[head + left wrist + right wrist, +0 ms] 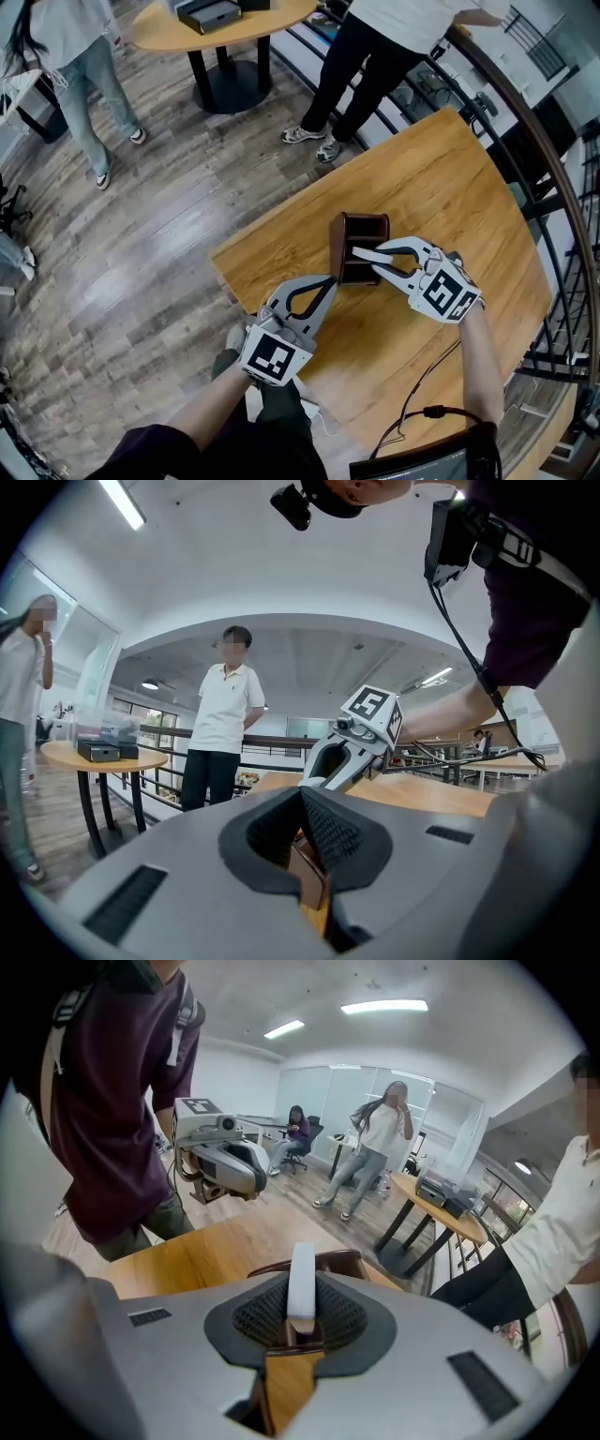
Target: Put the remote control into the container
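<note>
Right claw [301, 1316]: we clamp the white remote control [301, 1279] just above the container [367, 221].
Left claw [328, 281]: closed on the container's wall.
Risk: remote snagging the container's rim.

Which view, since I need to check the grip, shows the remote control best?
The right gripper view: the remote control is close up, held edge-on between the fingers of the right gripper, with the container behind. The head view shows it small, lengthwise, over the container. In the left gripper view I cannot make it out.
</note>
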Motion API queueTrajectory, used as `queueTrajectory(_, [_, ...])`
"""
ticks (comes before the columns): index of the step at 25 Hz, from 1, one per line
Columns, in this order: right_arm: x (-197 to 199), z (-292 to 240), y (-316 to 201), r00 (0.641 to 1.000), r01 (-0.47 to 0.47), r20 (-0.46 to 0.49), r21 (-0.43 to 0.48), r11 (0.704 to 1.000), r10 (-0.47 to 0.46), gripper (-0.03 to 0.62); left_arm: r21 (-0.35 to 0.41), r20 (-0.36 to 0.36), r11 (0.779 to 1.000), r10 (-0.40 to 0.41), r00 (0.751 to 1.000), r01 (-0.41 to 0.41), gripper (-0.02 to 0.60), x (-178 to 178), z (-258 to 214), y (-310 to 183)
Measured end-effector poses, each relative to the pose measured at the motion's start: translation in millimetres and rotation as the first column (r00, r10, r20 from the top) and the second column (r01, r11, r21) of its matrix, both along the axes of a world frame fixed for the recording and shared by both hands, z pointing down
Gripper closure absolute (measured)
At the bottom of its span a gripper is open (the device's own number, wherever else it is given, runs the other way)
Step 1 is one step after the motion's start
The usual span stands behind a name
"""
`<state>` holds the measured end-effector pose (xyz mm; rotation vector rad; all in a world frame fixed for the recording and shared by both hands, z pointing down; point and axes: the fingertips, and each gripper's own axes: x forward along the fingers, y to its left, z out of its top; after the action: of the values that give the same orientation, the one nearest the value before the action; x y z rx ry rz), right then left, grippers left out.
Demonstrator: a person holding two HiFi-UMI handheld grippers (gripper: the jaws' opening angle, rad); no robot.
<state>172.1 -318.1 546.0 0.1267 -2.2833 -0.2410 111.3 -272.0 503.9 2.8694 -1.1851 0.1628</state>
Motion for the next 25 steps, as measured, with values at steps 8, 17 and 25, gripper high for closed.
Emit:
queueTrajectory(8, [-4.7, 23.9, -7.8, 1.000, 0.011, -0.017, -0.025, 1.000, -0.011, 0.505, -0.011, 0.003, 1.000, -0.020, 1.000, 0.020, 0.571, -9.8, 9.9, -5.0])
queueTrajectory(17, [-4.6, 32.0, -8.7, 1.000, 0.005, -0.003, -0.027, 1.000, -0.005, 0.505, -0.013, 0.015, 0.999, -0.033, 0.999, 0.033, 0.571, -11.6, 15.2, -3.3])
queueTrajectory(25, [-4.3, 31.5, -6.7, 1.000, 0.001, 0.011, -0.075, 0.997, 0.000, 0.437, -0.011, 0.015, 0.999, -0.031, 0.999, 0.031, 0.571, -9.2, 13.9, -4.6])
